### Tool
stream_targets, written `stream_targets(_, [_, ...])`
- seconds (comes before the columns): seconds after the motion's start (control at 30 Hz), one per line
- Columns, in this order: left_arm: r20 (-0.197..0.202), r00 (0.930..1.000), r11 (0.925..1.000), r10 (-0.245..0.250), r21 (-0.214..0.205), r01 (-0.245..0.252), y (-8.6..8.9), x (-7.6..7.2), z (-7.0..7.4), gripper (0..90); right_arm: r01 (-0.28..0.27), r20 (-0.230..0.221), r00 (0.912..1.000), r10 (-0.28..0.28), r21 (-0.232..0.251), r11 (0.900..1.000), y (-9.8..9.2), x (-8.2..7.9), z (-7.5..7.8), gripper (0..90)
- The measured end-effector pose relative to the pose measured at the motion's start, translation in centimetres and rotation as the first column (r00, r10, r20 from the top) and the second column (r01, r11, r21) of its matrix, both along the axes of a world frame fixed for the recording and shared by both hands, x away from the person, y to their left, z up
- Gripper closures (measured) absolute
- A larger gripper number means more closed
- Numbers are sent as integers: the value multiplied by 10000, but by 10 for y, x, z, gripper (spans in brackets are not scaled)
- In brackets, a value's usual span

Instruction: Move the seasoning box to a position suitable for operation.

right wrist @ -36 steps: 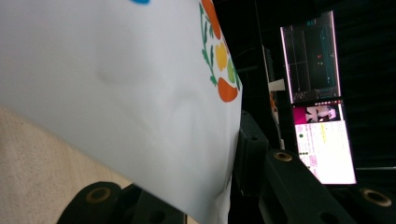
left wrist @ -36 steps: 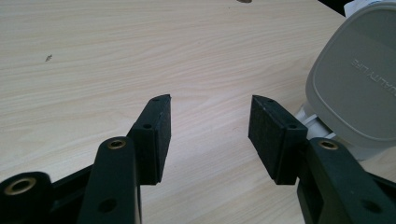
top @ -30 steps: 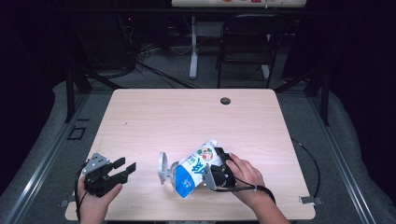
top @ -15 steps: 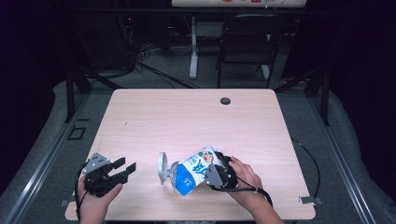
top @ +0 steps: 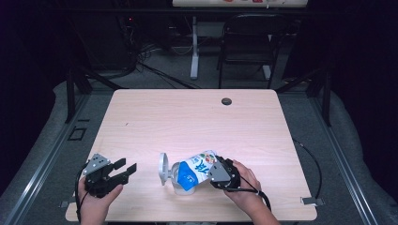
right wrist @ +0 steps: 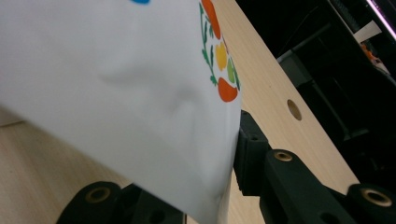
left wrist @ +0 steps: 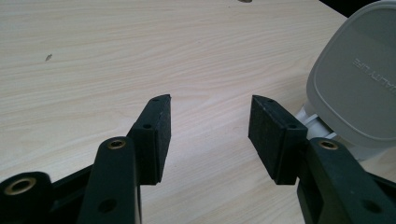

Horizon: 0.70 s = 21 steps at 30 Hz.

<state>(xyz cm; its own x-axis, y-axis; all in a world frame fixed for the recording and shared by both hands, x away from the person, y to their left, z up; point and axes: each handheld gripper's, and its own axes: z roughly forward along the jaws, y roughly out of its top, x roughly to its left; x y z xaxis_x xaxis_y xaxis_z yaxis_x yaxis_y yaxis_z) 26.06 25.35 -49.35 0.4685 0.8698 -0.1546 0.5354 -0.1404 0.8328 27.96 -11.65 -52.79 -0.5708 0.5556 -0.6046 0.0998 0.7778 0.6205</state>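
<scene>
**Pouch tipped over an open container at the near edge of the table**

Close to the near edge of the table (top: 197,117), toward its left corner, the left gripper (top: 123,171) rests in a hand (top: 96,199), its jaws standing well apart with nothing between them. The left gripper view shows bare wood between the two black pads (left wrist: 156,135), and just beyond the right-hand one the grey hinged lid (left wrist: 357,84), raised on edge.

Further right along the same near edge, about midway, sits the white container (top: 178,180) with that lid (top: 163,168) swung up on its left side. A white and blue pouch (top: 196,169) lies tilted across it, the lower end at the container's mouth and the upper end raised toward the right.

The right gripper (top: 217,171), held in the right hand (top: 244,180), is clamped on the raised end of the pouch. The right gripper view shows the white film, printed with small fruit (right wrist: 219,60), pinched flat between the jaws.

Beyond these things the wooden top runs bare to the far edge, where a round cable hole (top: 226,101) sits right of centre. Behind the table stands a dark chair (top: 251,47).
</scene>
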Motion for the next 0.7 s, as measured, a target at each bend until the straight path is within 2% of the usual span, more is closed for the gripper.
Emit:
stream_targets(0.17, [1,10000,10000,-13,-4,13,0,0,0,499,197,-383,9991,-172,659,9976,-2,1,-2,764])
stream_targets(0.27, [11,10000,10000,-12,-30,12,0,0,0,499,304,-659,9976,-232,1101,9935,-4,3,-3,764])
stream_targets(0.3, [1,10000,10000,-17,-24,17,0,0,0,499,419,-886,9956,-293,1444,9886,-6,4,-3,764])
stream_targets(0.37, [3,10000,10000,-10,-26,10,0,0,0,499,456,-958,9949,-305,1602,9860,-7,4,-3,763])
stream_targets(0.4, [5,10000,10000,-13,-22,13,0,0,0,499,574,-1153,9927,-346,2000,9781,-9,5,-3,761])
stream_targets(0.47, [-5,10000,10000,-24,-18,24,0,0,0,499,604,-1284,9911,-338,2096,9759,-10,5,-3,760])
stream_targets(0.6, [8,10000,10000,-9,-19,9,0,0,0,499,883,-1725,9842,-399,2830,9550,-13,7,-6,758])
stream_targets(0.7, [15,10000,10000,-10,-23,10,0,0,0,499,1130,-2158,9755,-432,3228,9397,-17,8,-10,758])
